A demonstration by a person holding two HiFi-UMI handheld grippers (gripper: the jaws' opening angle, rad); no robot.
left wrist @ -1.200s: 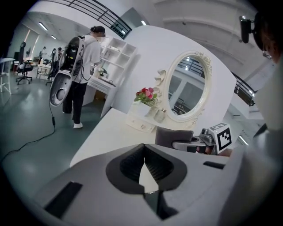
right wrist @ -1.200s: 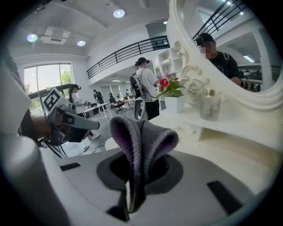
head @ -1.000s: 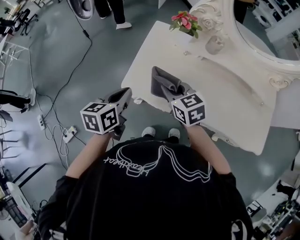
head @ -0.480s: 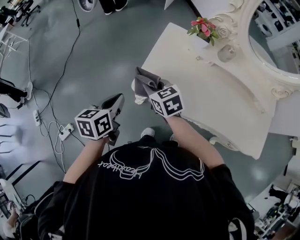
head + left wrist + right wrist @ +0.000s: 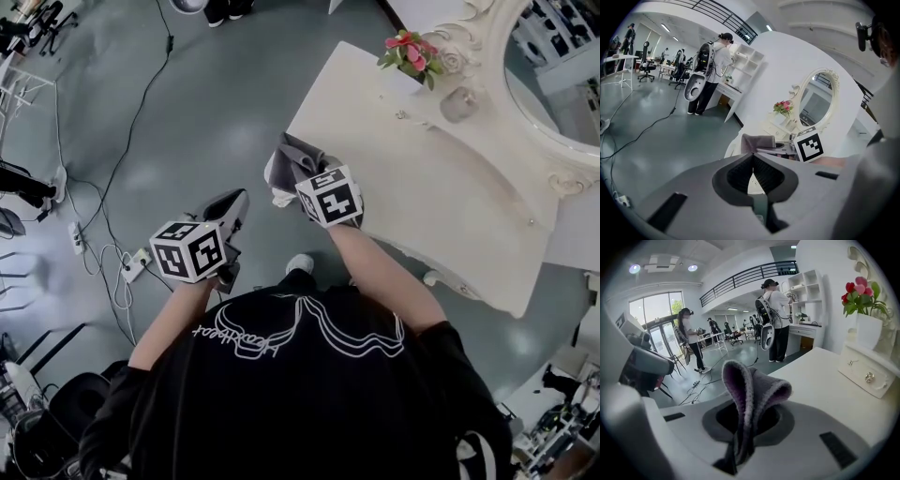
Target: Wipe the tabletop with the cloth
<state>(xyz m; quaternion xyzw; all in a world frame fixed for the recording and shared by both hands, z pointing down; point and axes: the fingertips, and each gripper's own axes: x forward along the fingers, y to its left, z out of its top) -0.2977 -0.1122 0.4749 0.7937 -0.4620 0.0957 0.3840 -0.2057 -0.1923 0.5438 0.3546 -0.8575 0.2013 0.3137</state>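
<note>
A grey cloth (image 5: 298, 159) is bunched up in my right gripper (image 5: 309, 178), which is shut on it at the near left edge of the white tabletop (image 5: 422, 159). In the right gripper view the cloth (image 5: 750, 383) stands up as a fold out of the shut gripper (image 5: 743, 425), with the tabletop (image 5: 820, 376) stretching beyond it. My left gripper (image 5: 230, 208) hangs over the floor, left of the table, shut with nothing in it (image 5: 753, 154). From there I see the cloth (image 5: 757, 142) and the table edge (image 5: 733, 146).
A vase of pink flowers (image 5: 408, 49), a glass jar (image 5: 459, 103) and an ornate oval mirror (image 5: 553, 66) stand at the table's far side. A small drawer box (image 5: 867, 371) sits under the vase. Cables (image 5: 122, 169) trail over the floor at left. A person (image 5: 771, 319) stands beyond.
My right gripper has carried the cloth from further in on the tabletop towards its near left edge. The left gripper has stayed about where it was.
</note>
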